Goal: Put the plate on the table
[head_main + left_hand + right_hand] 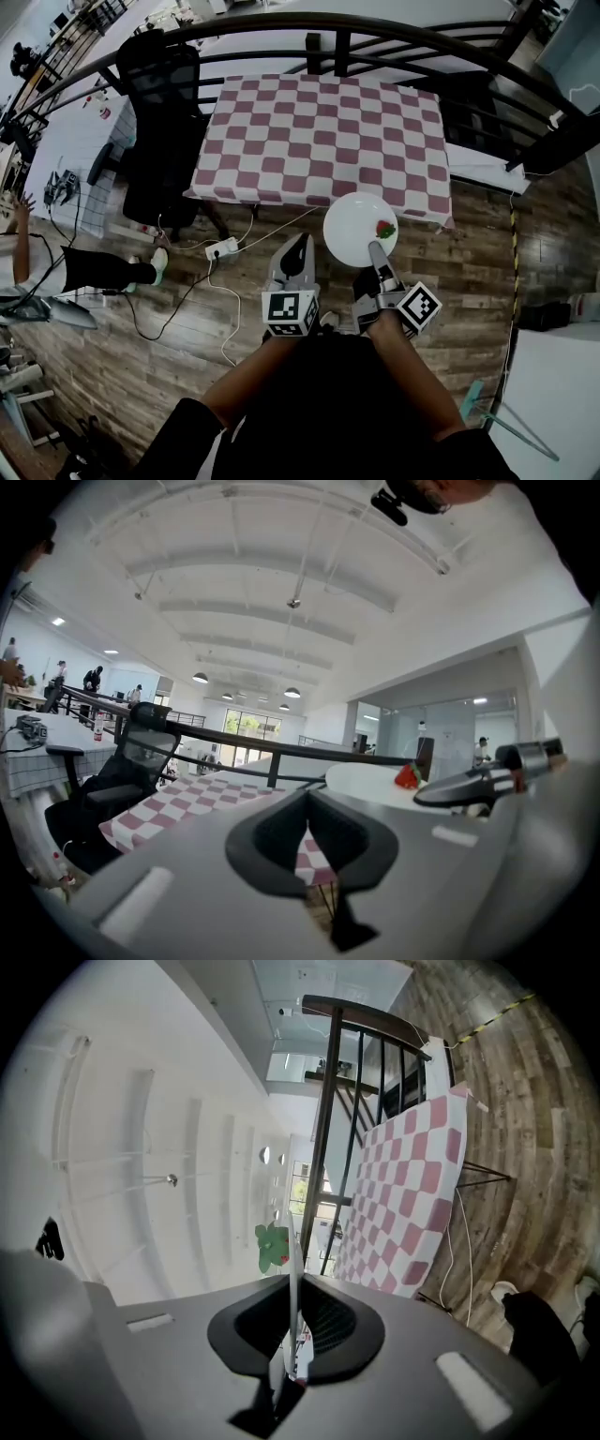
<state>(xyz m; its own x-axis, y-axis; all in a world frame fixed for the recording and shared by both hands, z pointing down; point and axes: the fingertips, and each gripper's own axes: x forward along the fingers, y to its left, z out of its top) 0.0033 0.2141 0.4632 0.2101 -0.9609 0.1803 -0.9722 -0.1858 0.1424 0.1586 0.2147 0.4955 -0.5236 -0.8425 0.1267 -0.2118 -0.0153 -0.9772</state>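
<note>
A white plate with a strawberry on it hangs over the wooden floor, just off the near edge of the table with the red-and-white checked cloth. My right gripper is shut on the plate's near rim. In the right gripper view the plate shows edge-on between the jaws, the strawberry behind it. My left gripper sits just left of the plate, shut and holding nothing. In the left gripper view the plate and strawberry lie to the right.
A black office chair stands at the table's left side. A curved black railing runs behind the table. A power strip with cables lies on the floor near the table's front left corner. A person's leg reaches in from the left.
</note>
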